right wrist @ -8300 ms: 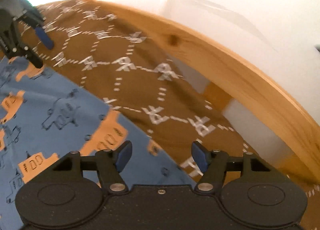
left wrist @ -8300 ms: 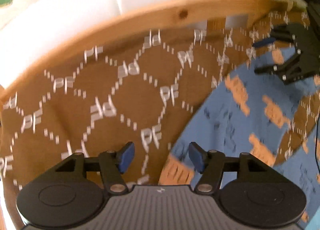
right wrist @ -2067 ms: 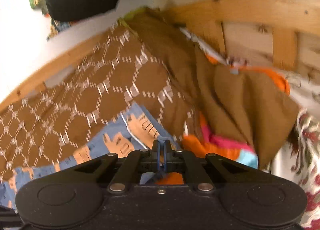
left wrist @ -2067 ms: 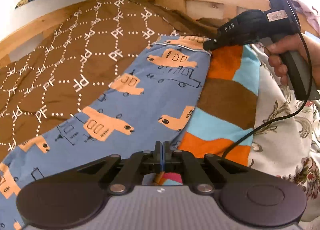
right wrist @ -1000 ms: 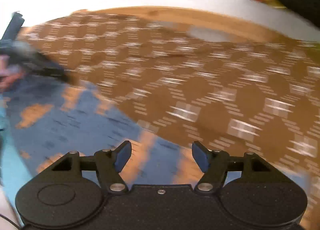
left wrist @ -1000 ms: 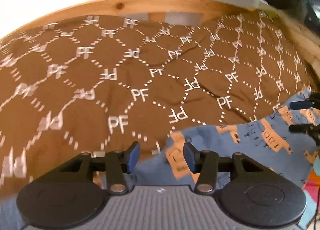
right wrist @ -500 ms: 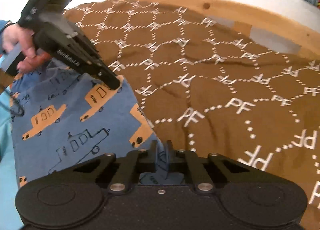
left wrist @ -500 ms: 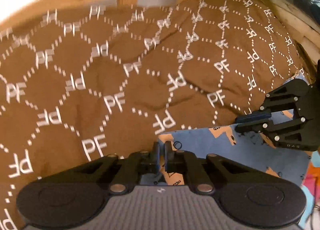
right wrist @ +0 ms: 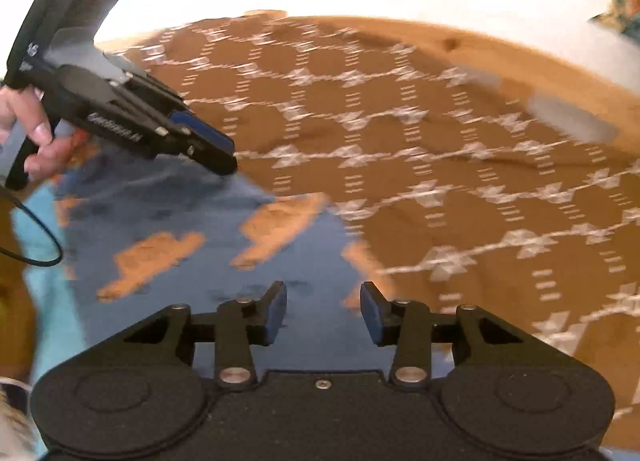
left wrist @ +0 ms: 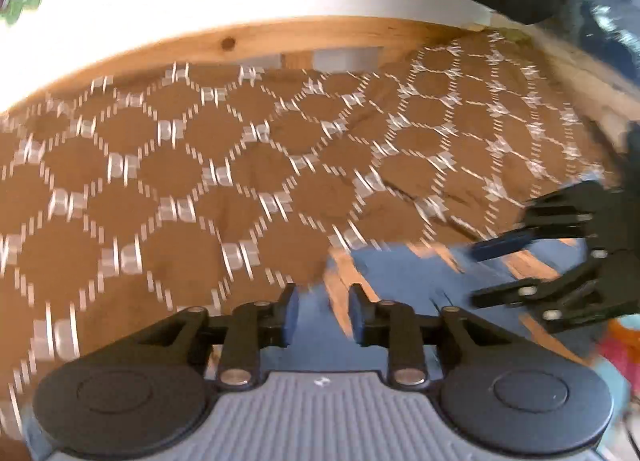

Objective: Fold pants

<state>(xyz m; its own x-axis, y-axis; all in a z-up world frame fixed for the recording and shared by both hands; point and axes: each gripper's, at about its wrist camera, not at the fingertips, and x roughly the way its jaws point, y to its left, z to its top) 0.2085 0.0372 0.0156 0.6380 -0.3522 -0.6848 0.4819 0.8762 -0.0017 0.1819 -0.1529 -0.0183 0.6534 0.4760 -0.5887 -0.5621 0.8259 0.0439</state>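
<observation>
From my left wrist camera, my left gripper [left wrist: 322, 315] stands with a narrow gap between its blue pads, its jaws having just been opening; nothing is pinched, and the corner of the blue pants printed with orange vehicles [left wrist: 404, 281] lies just under and ahead of the tips. The pants lie flat on the brown quilted bedspread with white dashed hexagons [left wrist: 200, 189], at the lower right of the view, their edge blurred. Beyond the spread runs a pale wooden bed rail [left wrist: 248, 41]. My right gripper [left wrist: 504, 271] hovers over the pants at the right, parted. Half a second ago both sets of pads were pinched on the fabric; now the cloth is released. From my right wrist camera, the right gripper [right wrist: 323, 311] is moderately parted, jaws having just been opening, with blue cloth [right wrist: 224, 245] below but not clamped. The pants spread toward the lower left, on the brown spread [right wrist: 460, 165]. At upper left, a hand [right wrist: 28, 129] holds my left gripper [right wrist: 218, 155], its tips at the pants' far edge.
</observation>
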